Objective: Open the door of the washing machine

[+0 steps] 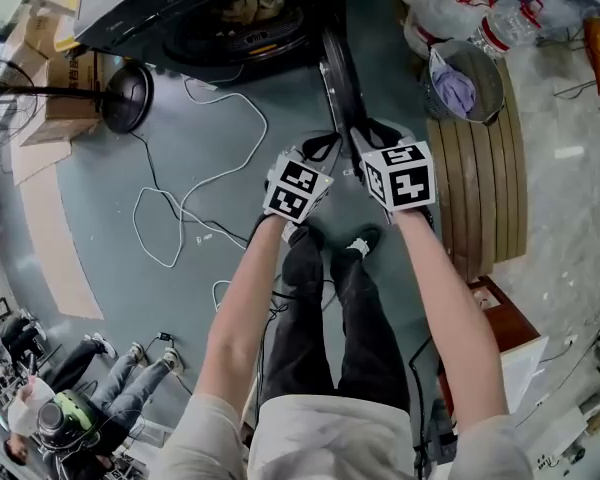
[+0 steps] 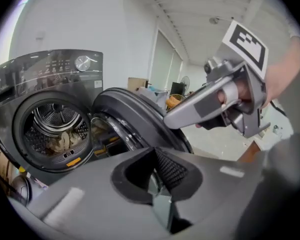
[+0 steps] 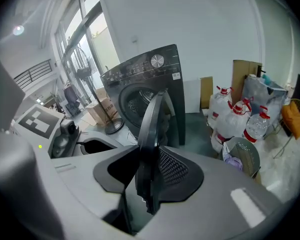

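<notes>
The dark grey washing machine (image 1: 170, 3) stands at the top of the head view, and its round door (image 1: 337, 73) is swung out toward me. In the left gripper view the drum (image 2: 55, 126) is exposed, with the door (image 2: 130, 119) standing open to its right. My right gripper (image 3: 149, 176) has the door's rim (image 3: 152, 116) edge-on between its pads, which press on it. My left gripper (image 2: 157, 181) is shut, nothing visibly held, just left of the door's edge. In the head view both grippers, left (image 1: 320, 150) and right (image 1: 365, 140), sit at the door's near edge.
Light laundry (image 2: 60, 143) lies in the drum. A white cable (image 1: 180, 208) loops over the floor on the left beside a fan base (image 1: 125, 96) and cardboard boxes (image 1: 50, 78). On the right are water bottles (image 1: 480, 18), a bin (image 1: 467, 80) and stacked round boards (image 1: 490, 188).
</notes>
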Motion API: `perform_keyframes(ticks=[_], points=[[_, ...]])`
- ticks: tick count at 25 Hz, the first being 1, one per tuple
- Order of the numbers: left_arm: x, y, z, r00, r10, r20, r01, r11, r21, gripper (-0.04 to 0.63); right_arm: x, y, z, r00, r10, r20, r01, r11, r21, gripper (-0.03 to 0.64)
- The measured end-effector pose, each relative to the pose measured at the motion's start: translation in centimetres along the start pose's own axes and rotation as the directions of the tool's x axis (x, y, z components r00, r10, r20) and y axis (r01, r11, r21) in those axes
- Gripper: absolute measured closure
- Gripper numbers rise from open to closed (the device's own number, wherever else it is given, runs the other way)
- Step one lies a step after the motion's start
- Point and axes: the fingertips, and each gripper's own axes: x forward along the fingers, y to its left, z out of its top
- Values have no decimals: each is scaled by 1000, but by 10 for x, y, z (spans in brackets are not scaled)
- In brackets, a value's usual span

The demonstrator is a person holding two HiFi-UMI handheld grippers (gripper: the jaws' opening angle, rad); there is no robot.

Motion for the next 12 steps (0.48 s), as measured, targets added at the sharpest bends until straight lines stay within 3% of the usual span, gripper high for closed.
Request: perform_keyframes(ticks=[8,12], points=[[30,-15,51,999,-32,12,31,995,90,537,-16,-36,1,999,-26,36,27,999,-39,506],[41,-12,64,999,-45,10,44,994,97,538,-20,-49,-1,998,-46,37,48,997,-61,506]])
